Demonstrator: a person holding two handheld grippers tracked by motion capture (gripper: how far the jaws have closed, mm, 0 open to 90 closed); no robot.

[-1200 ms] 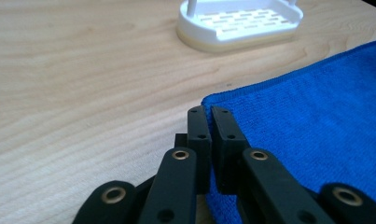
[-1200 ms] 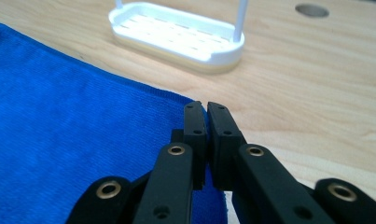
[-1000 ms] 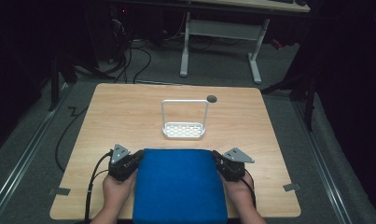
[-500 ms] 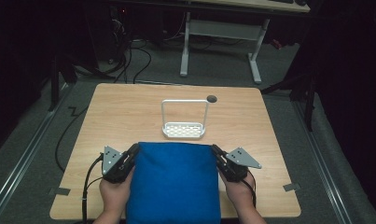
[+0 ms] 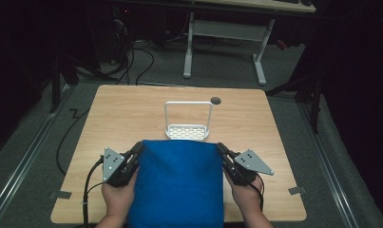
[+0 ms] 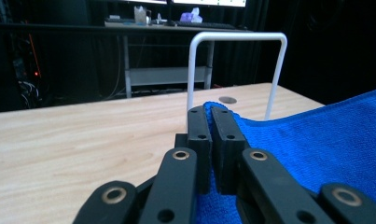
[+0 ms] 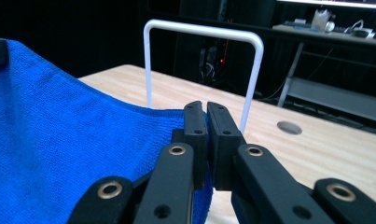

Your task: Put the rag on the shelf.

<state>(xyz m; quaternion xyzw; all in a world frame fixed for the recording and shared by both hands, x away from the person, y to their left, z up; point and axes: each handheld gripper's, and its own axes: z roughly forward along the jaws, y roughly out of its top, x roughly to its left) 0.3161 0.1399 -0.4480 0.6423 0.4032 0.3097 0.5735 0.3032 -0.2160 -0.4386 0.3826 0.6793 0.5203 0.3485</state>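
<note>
While both grippers hold it, the blue cloth (image 5: 177, 183) hangs spread between them over the near half of the bench (image 5: 132, 114), its far edge level and just short of the white wire rack (image 5: 187, 121). Left gripper (image 5: 138, 148): jaws clamped tight on the cloth's far left corner; the left gripper view shows blue fabric pinched between the two black pads, a little of it poking past the tips. Right gripper (image 5: 221, 149): jaws likewise closed on the far right corner, cloth edge caught between the pads in the right gripper view. Cloth sags slightly between the two grips. Rack stands upright near the bench centre, its perforated base flat on the wood, its handle arched above. Small round grommet hole (image 5: 215, 100) lies beyond the rack.
</note>
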